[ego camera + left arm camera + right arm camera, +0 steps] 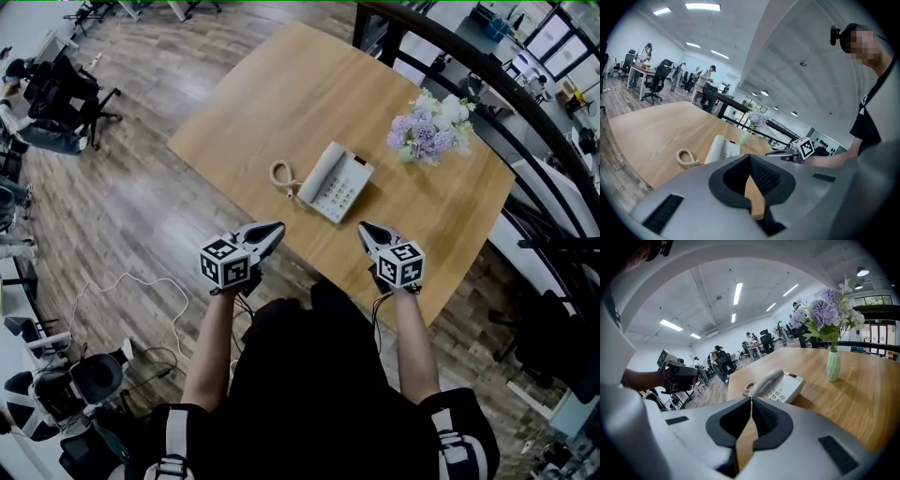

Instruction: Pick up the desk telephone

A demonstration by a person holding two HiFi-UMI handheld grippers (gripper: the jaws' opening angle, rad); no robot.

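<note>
Left gripper [274, 228] & right gripper [364, 227] both out in front of the person, side by side, pointing fwd and a bit down. Left one: jaws shut tight, tips meeting, nothing between them, only bare wood shows through the gap behind the tips. Right one: same story, jaws closed on nothing. Desk telephone [336, 182] lies flat on the wooden counter [281, 94], just beyond the two grippers and roughly between them, neither touching it. White handset [322, 171] sits in its cradle along the phone's left side, keypad to the right. Coiled cord [281, 176] bunched on the counter just left of the phone; looks joined to the handset end, but too small to be sure. Pale green vase [833, 365] w/ purple & white flowers [429, 129] stands upright further back on the right, well apart from the phone. Left gripper's tip is about at the counter's near edge, right one over the wood.
</note>
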